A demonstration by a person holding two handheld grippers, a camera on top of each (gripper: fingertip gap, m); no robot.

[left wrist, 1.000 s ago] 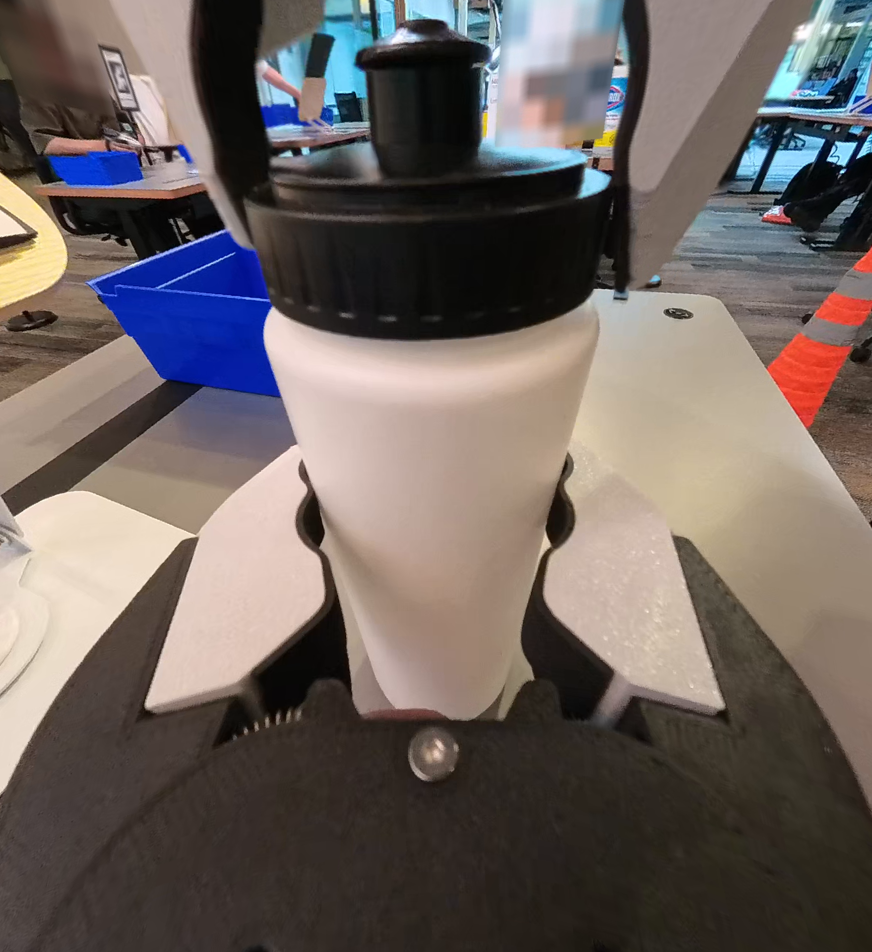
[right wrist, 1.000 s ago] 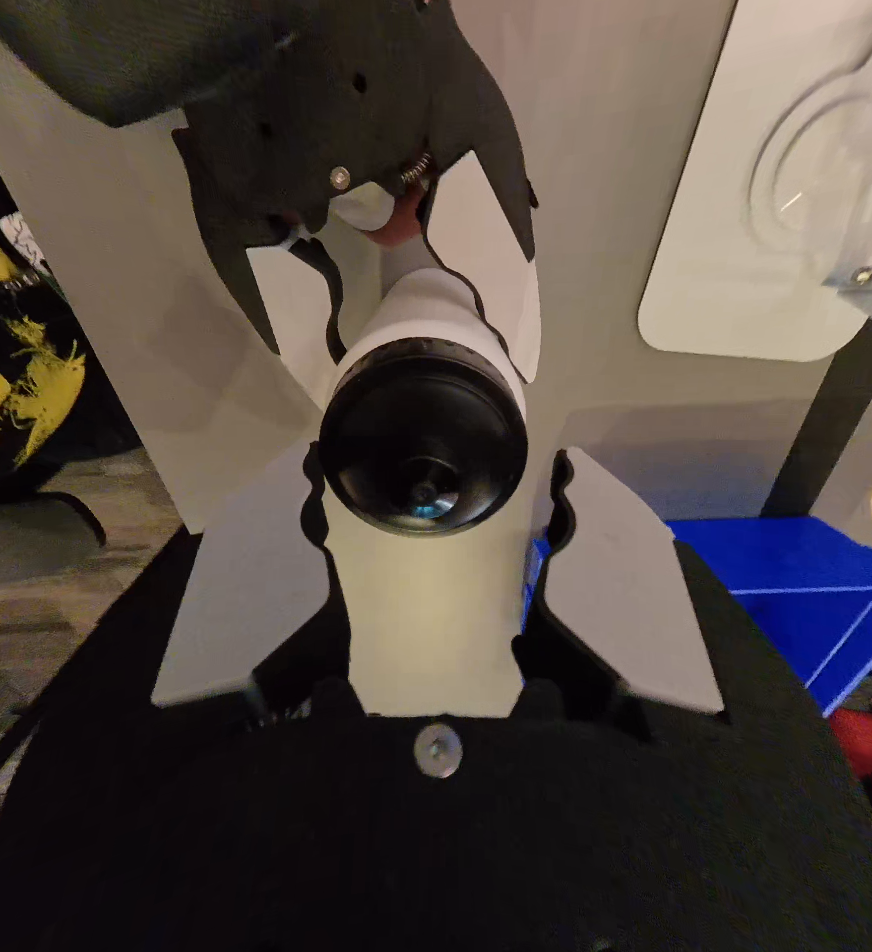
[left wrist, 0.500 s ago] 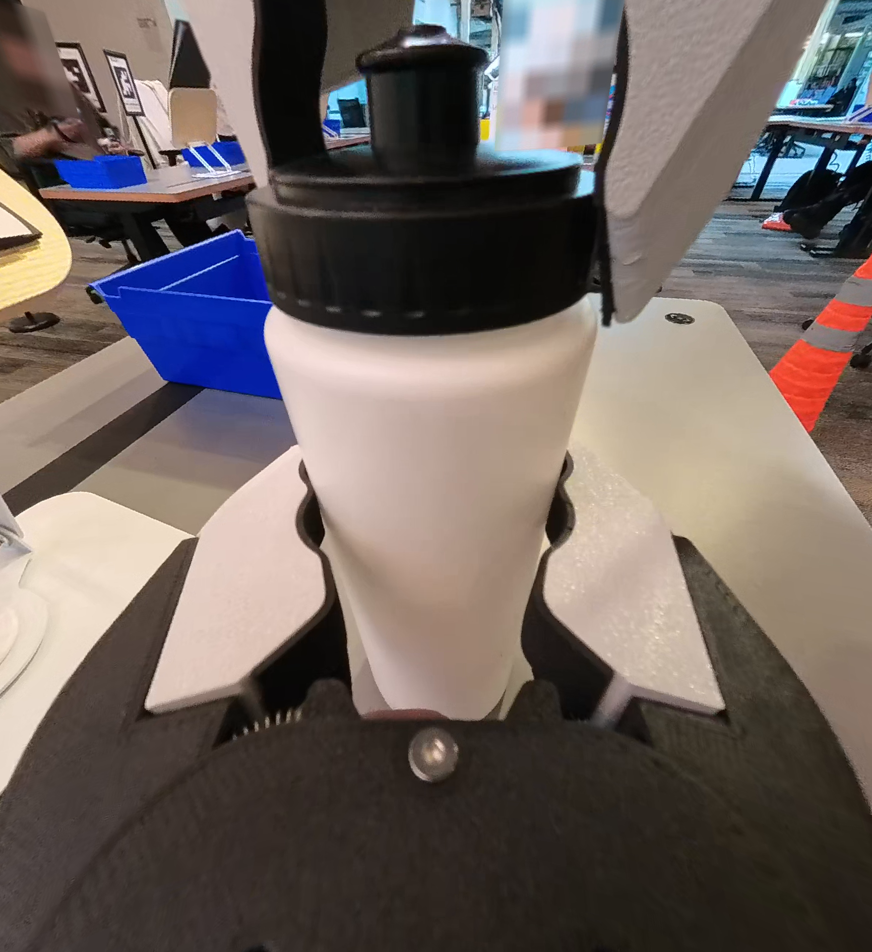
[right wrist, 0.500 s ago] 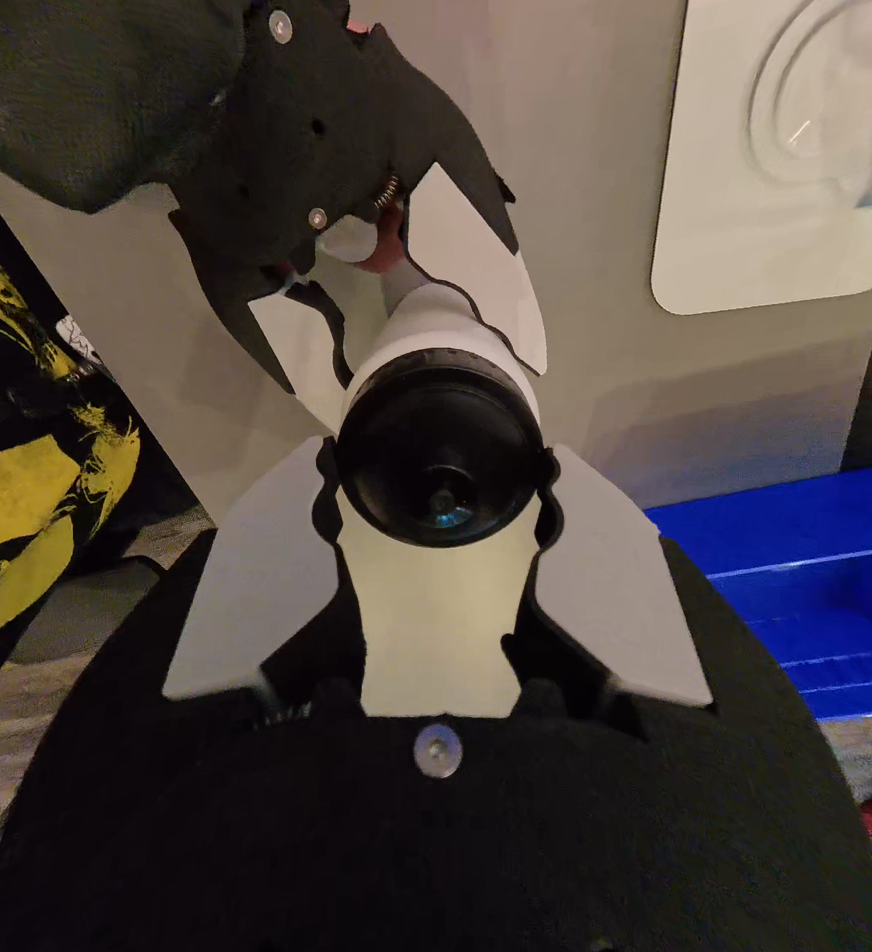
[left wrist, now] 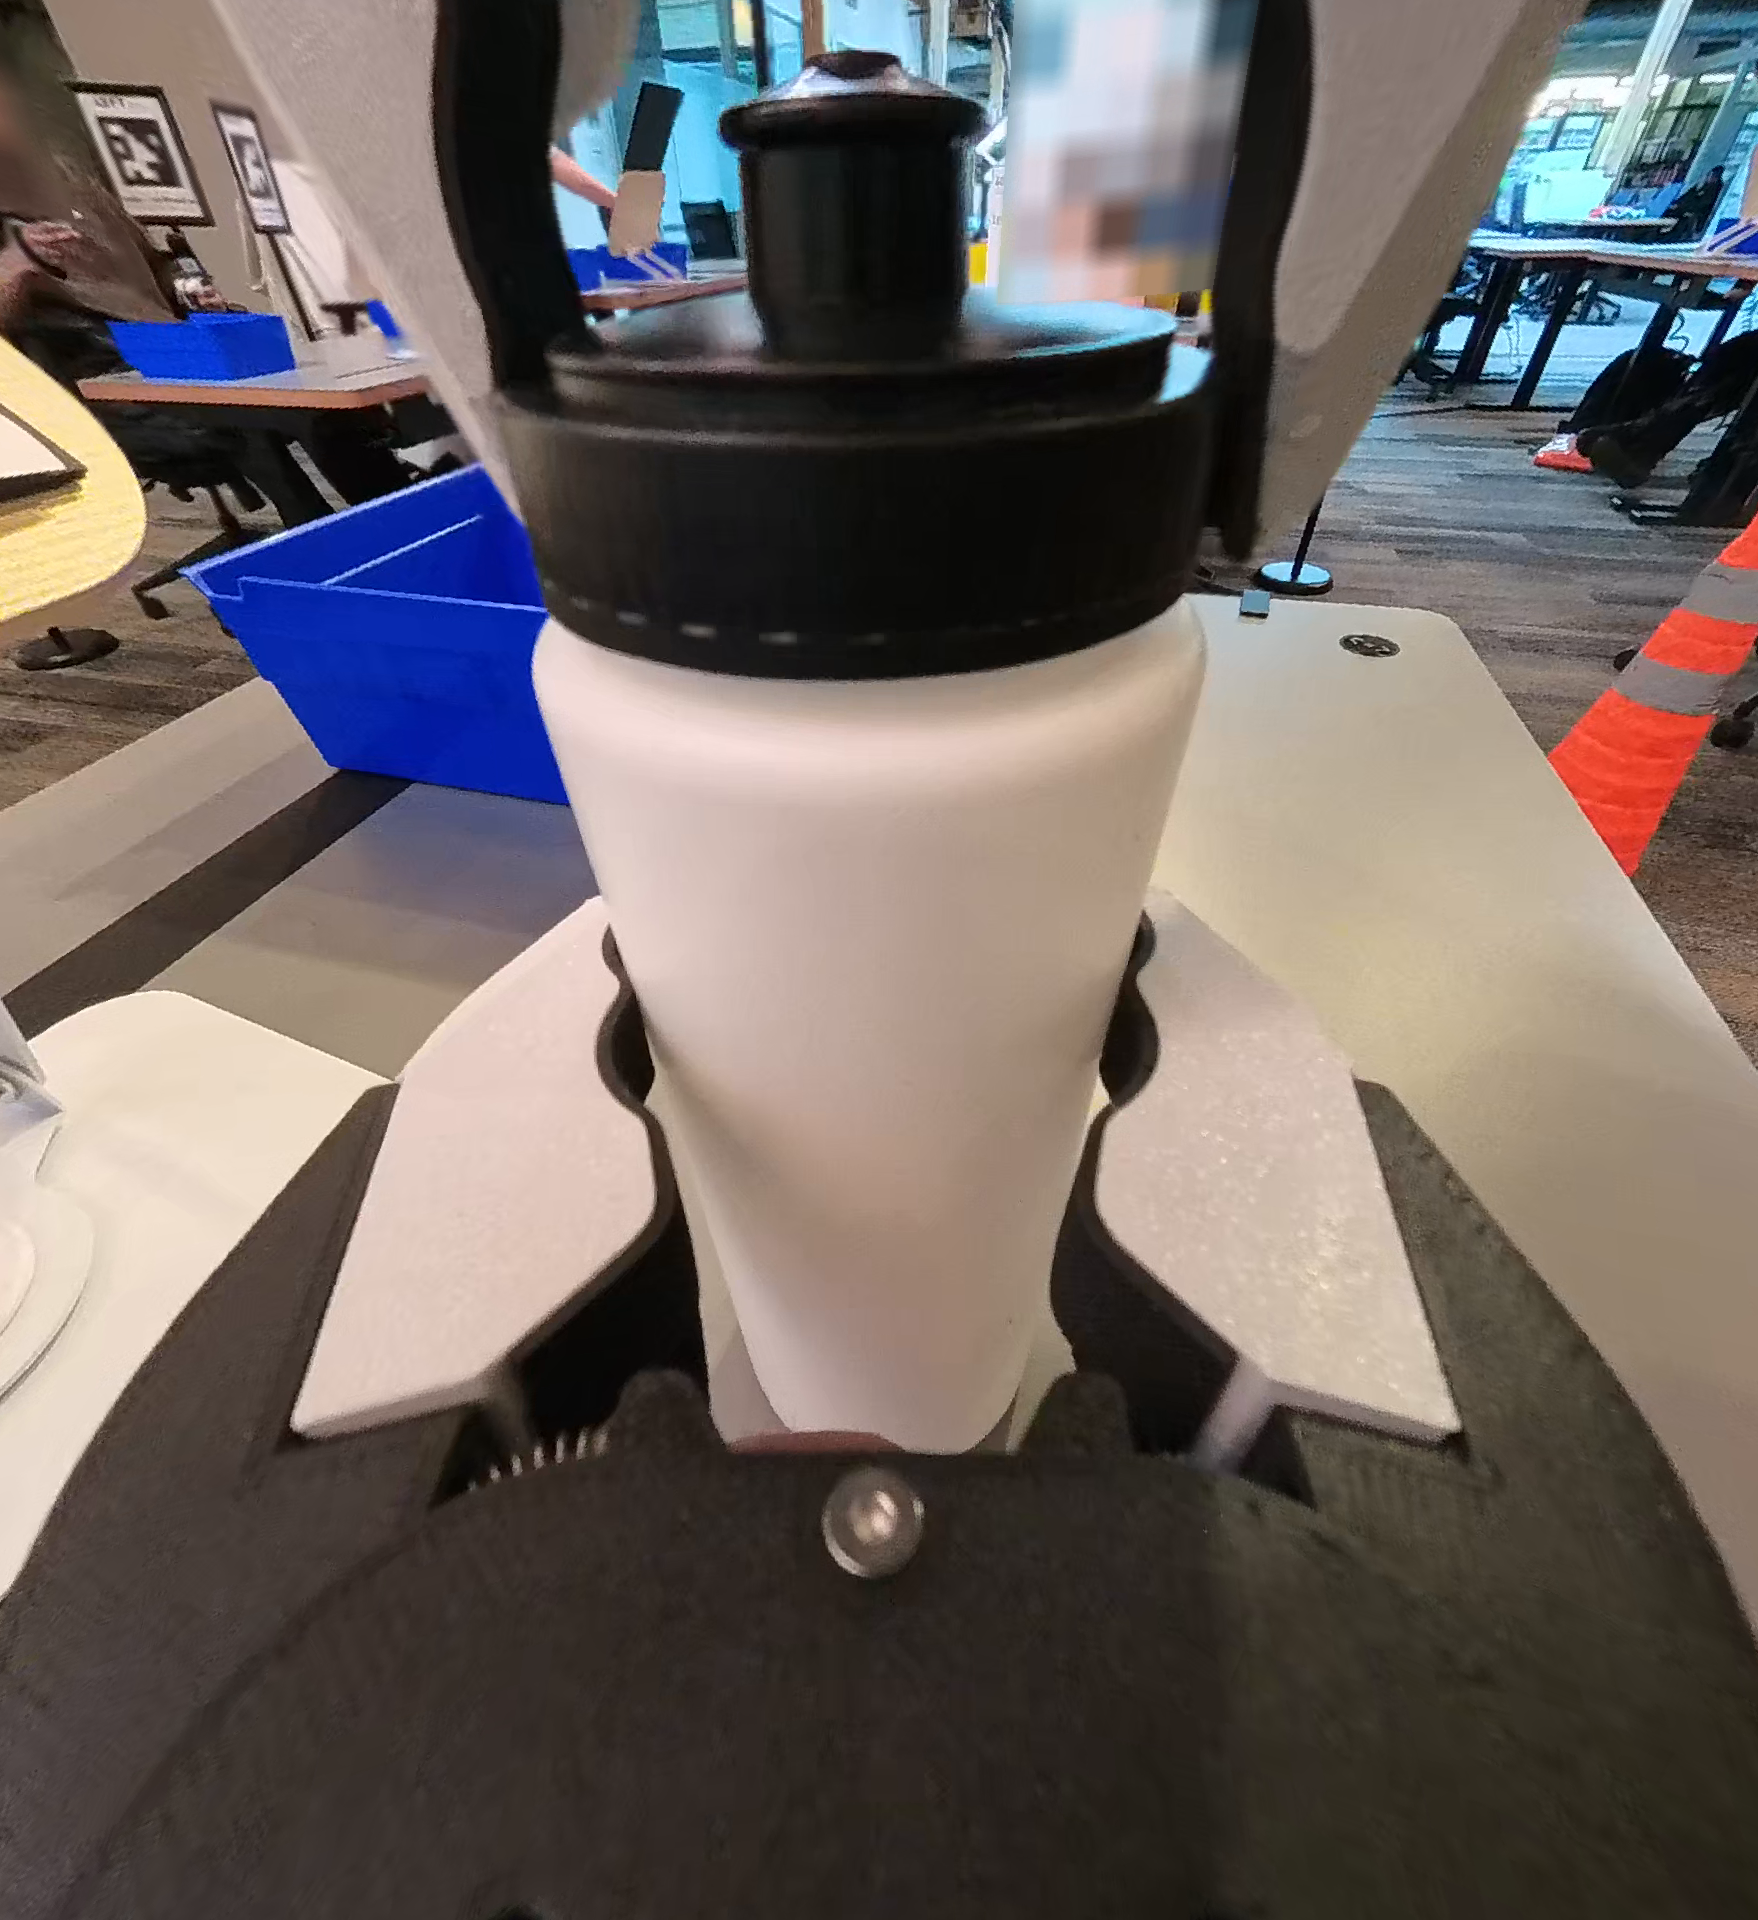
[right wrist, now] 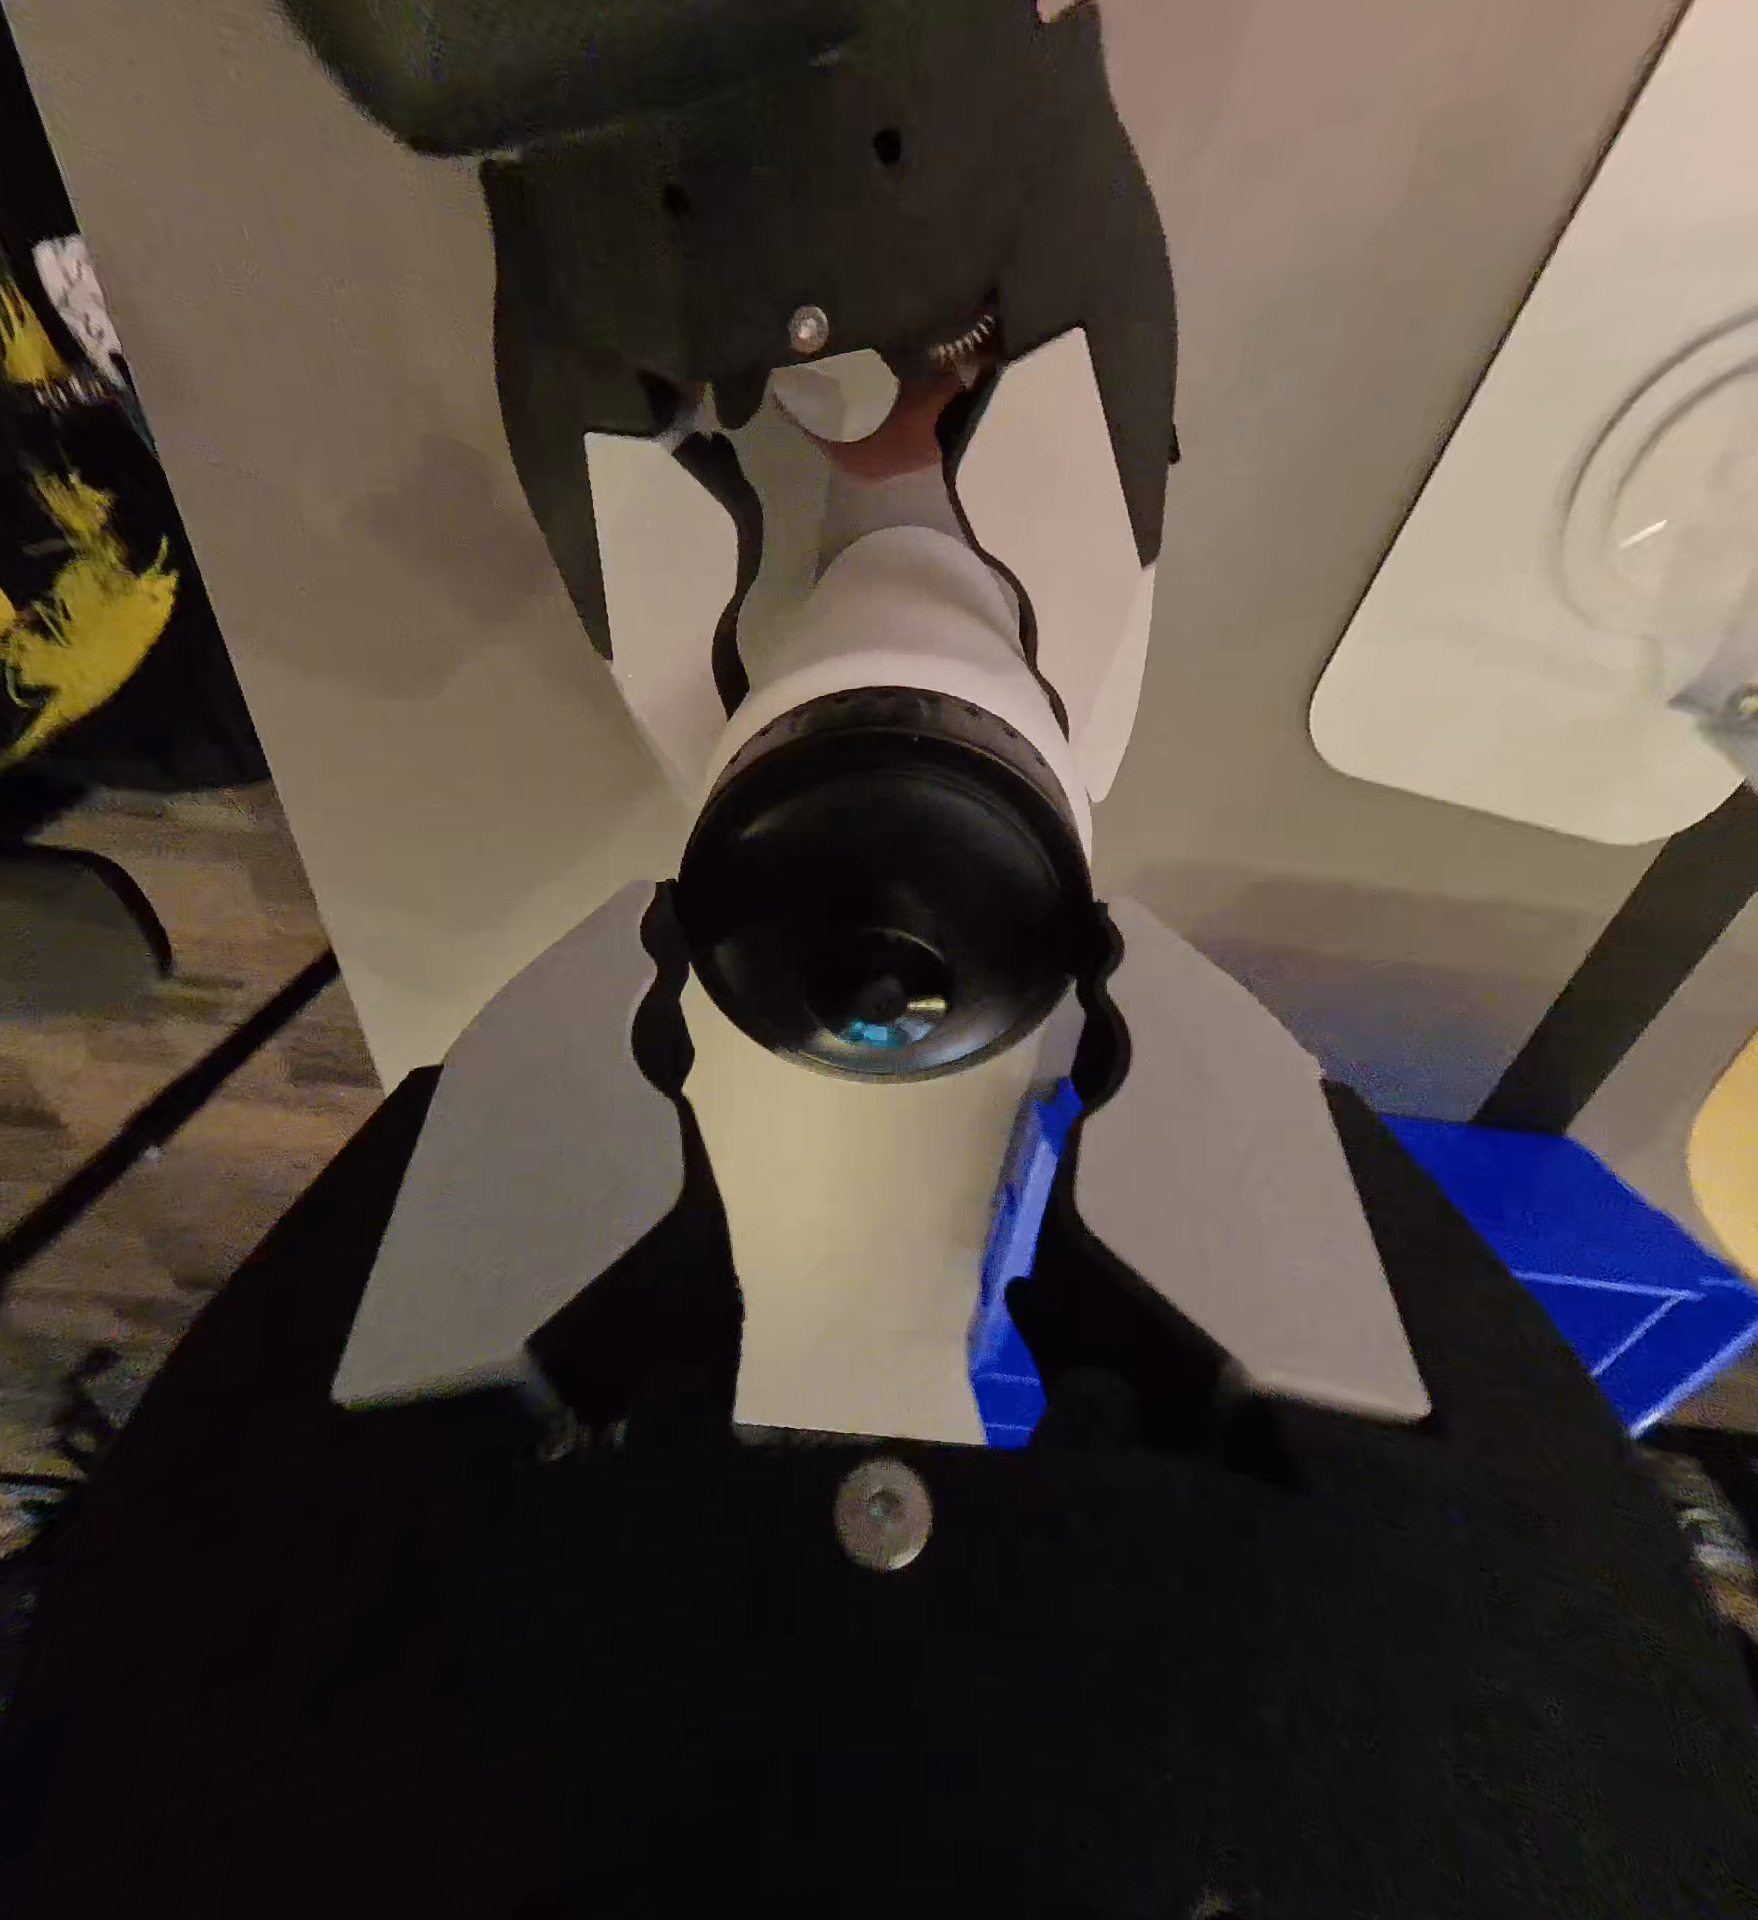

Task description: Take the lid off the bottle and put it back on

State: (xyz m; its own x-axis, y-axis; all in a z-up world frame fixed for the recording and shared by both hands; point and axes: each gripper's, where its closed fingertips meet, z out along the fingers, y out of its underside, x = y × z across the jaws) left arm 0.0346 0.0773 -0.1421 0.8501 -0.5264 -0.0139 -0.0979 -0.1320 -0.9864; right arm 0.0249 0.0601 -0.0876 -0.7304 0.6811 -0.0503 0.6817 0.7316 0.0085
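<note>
Left wrist view: table [left wrist: 1394, 935] carries everything, and the white bottle [left wrist: 875, 935] is the landmark, upright, with the left gripper [left wrist: 875, 1049] clamped on its lower body. Blue bin [left wrist: 387, 644] sits behind-left of the bottle, orange cone [left wrist: 1685, 675] well off to its right on the floor. Black lid [left wrist: 854, 520] is on the bottle neck, seated as far as I can tell. Change over the last second: the right gripper [right wrist: 880, 935] went from open above the bottle to closed on the lid rim, pads [left wrist: 1254, 312] touching both sides. The bottle itself hasn't shifted. My read: grasp made, unscrewing comes next, and lid removal hasn't started. Risk is the bottle spinning in the lower grip.
</note>
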